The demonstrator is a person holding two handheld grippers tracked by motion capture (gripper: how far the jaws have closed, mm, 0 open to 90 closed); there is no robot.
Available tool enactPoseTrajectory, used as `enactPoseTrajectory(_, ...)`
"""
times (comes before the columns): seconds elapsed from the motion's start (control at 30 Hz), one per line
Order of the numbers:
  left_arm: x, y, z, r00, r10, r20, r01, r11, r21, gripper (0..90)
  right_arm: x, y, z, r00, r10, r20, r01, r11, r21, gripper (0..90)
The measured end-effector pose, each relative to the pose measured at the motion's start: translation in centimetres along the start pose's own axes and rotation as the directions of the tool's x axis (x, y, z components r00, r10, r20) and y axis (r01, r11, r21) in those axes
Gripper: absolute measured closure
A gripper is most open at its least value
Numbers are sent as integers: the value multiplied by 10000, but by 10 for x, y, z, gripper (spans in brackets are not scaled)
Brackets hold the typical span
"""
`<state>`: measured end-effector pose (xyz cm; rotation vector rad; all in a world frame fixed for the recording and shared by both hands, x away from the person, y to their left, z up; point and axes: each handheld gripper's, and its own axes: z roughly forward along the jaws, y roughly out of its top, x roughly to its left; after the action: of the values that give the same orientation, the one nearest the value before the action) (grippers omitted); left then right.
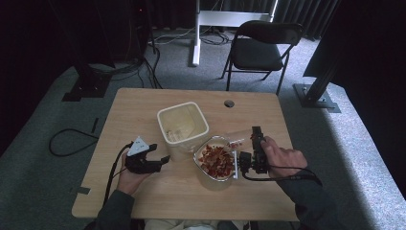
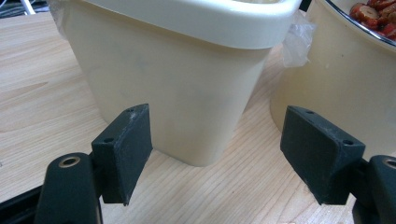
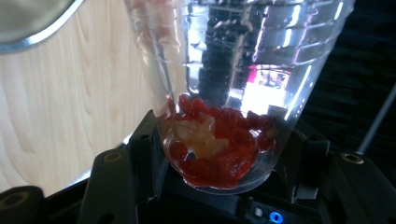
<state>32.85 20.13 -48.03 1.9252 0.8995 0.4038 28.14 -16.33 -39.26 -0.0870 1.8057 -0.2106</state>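
Nearest, on the pale wooden table (image 1: 158, 191): left gripper (image 1: 160, 159) resting low, jaws spread and empty, aimed at the cream square plastic bin (image 1: 182, 123) without touching it. Across, right gripper (image 1: 249, 151) pinching the base of a clear plastic cup (image 3: 233, 93), laid on its side with the mouth toward the round glass bowl (image 1: 198, 165). Between them, bowl heaped with red food pieces (image 1: 216, 160), so most of the pour judged done. Left to do: a clump of red bits with some pale ones (image 3: 215, 140) lodged in the cup's bottom, needing a steeper tip or a shake. Beyond, bin open, with a clear liner at its rim; contents hard to make out. Farthest, a black folding chair (image 1: 261, 48) on the carpet.
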Motion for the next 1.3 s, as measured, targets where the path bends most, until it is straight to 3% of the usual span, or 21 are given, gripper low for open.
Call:
enactPoseTrajectory(0.33, -1, 1, 2, 10000, 10, 51, -10, 10000, 10, 255, 2, 2, -1, 9957, -847, 380, 835, 9960, 308, 422)
enactPoseTrajectory(1.3, -1, 0, 2, 10000, -22, 51, 22, 10000, 16, 255, 6, 1, 0, 9943, -975, 427, 959, 9946, 392, 422)
